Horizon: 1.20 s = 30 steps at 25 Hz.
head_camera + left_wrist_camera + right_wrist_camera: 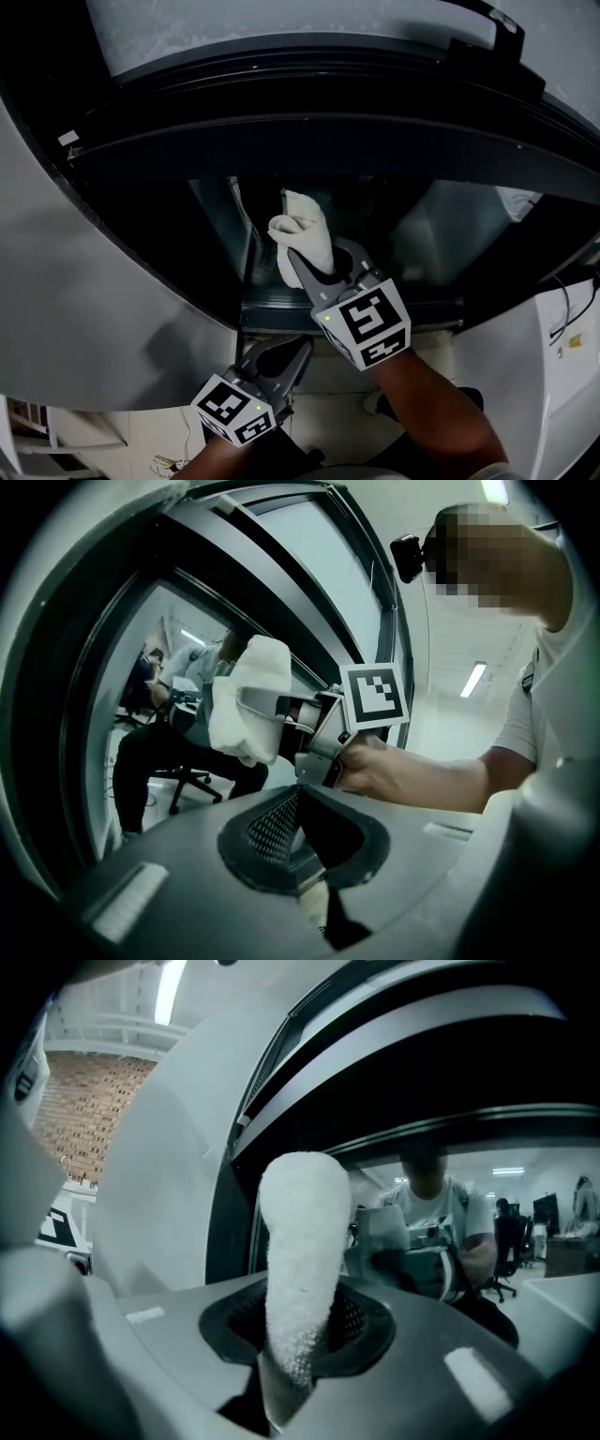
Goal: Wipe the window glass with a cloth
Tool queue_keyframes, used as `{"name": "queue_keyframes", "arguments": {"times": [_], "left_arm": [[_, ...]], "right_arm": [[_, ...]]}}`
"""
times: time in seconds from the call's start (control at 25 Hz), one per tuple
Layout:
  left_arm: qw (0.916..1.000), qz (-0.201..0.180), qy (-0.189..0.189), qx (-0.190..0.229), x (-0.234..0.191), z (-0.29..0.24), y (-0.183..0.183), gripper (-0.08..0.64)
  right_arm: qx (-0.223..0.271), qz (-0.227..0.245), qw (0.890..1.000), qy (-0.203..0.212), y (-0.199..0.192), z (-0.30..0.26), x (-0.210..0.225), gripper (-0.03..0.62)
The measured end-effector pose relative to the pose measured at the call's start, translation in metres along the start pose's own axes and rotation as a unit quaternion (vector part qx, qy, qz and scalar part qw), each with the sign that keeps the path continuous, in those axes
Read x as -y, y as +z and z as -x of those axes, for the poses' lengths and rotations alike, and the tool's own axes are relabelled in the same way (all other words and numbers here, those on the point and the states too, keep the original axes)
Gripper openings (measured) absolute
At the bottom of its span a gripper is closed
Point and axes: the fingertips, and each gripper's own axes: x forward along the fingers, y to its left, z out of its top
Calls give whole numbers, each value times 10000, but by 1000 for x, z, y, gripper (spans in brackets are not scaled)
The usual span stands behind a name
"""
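R gripper (314,272) pinches the cloth (300,230) as a bunched wad. The wad sticks out past the tips, prob so fabric, not jaws, meets the window glass (431,234). Cloth looks pressed on the pane, lower-mid, under the dark frame (328,141). L gripper (286,361) sits low w/ jaws pressed together, nothing between, prob parked clear. Glass is reflective; office chair (187,785) + ceiling lights (473,679) in view.

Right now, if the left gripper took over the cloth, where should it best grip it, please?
Probably the bunched free end of the cloth, coming from the left. That end stands clear beyond the right gripper, whose jaws clamp the lower part.
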Motion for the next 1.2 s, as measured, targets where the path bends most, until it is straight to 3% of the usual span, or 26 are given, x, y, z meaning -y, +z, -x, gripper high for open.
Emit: {"name": "queue_keyframes", "arguments": {"times": [0.48,1.2], "left_arm": [[9999,124,10,-33,-13,-6,-7,17],[9995,208,-66,-242,-13,-26,-24,17]], "right_arm": [[-205,-162,9996,-85,-20,-26,19,92],[-51,-478,9983,-333,-33,0,64,92]]}}
